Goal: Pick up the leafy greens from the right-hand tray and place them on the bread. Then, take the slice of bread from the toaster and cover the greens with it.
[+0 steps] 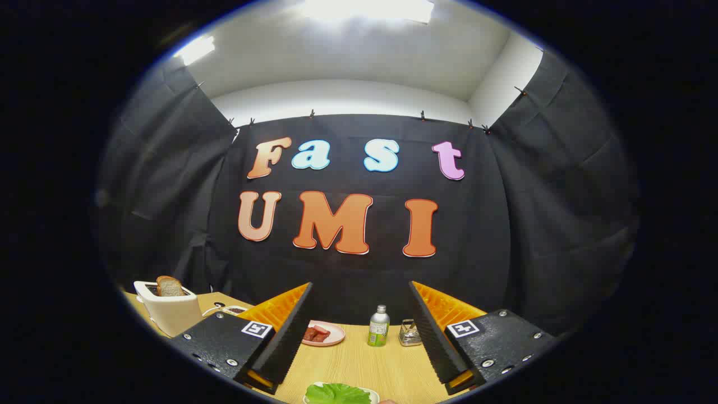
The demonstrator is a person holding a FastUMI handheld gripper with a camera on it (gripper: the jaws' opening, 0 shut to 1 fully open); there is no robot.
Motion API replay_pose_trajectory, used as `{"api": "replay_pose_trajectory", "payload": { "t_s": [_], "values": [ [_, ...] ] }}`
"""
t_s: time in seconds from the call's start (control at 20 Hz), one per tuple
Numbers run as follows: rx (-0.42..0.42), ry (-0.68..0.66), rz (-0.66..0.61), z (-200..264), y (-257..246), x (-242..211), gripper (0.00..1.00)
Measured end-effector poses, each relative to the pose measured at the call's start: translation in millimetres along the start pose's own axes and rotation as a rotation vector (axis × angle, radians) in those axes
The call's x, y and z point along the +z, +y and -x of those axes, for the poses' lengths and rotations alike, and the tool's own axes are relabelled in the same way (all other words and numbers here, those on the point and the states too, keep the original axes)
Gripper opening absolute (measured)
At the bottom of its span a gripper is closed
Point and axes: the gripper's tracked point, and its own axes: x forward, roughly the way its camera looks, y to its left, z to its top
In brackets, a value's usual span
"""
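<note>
My gripper (359,331) is open, its two fingers spread wide above the wooden table (387,365) with nothing between them. Low between the fingers, close to me, green leafy greens (337,394) lie on a pale tray whose rim just shows. Off to the left beyond the left finger stands a white toaster (168,311) with a slice of brown bread (169,286) sticking up out of its slot.
A pink plate (325,334) with reddish food sits beyond the left finger. A small green-labelled bottle (379,326) and a small metal holder (410,334) stand at the table's far edge by the black cloth wall. A small dish (234,310) lies right of the toaster.
</note>
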Motion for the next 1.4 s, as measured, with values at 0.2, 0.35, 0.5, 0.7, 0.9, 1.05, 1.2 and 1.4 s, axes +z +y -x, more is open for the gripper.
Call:
{"api": "replay_pose_trajectory", "payload": {
  "t_s": [0.2,0.35,0.5,0.7,0.9,1.05,1.2,1.4],
  "values": [
    [0.017,-0.012,-0.015,2,4,7,0.97],
    [0.030,-0.018,-0.018,5,8,11,0.97],
    [0.045,-0.016,-0.016,7,13,12,0.97],
    [0.073,-0.008,-0.015,10,20,12,0.97],
    [0.097,0.023,-0.026,8,27,3,0.97],
    [0.128,0.136,-0.039,3,34,-30,0.98],
    [0.125,0.281,-0.029,-1,33,-70,0.98],
    [0.166,0.485,-0.021,4,44,-129,0.99]
  ]
}}
